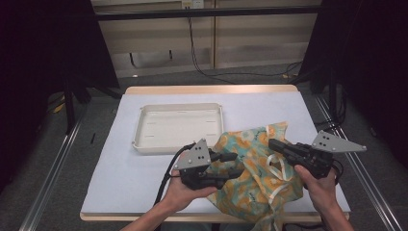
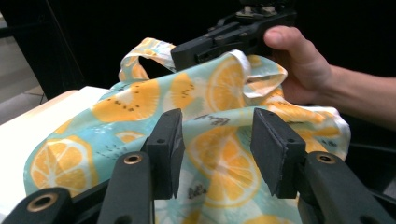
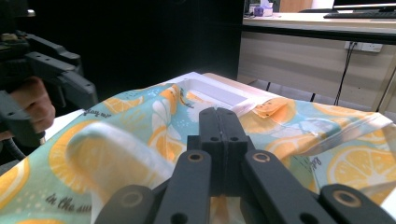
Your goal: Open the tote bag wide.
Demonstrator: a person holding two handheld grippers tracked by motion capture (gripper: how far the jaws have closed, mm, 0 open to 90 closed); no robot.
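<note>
**deskwatcher:** Dark curtains on both sides, grey floor with cables, and one wooden-edged worktop [image 1: 120, 192] under a pale blue-grey cover. On it I count one cream rectangular plastic tray [image 1: 139, 130], sitting toward the far left, and one turquoise fabric bag printed with orange slices [image 1: 255, 163], crumpled at the near right with its bottom edge hanging over the worktop's front. Two claws, one per hand.

**gripnerd:** What are the claws doing?

**deskwatcher:** The left claw [image 1: 235, 163] comes in from the bag's left side. In its own view the two black pads [image 2: 168, 149] stand apart at a middling gap with the cloth lying beyond them; they don't press on it as far as I can see. The right claw [image 1: 275, 144] sits on top of the bag's right part, and in its own view the jaws are pressed flat together. Whether any cloth is pinched between them, I can't tell.

**gripnerd:** Handles?

**deskwatcher:** One pale strap loop [image 1: 276, 168] lies on the cloth beside the right claw.
</note>
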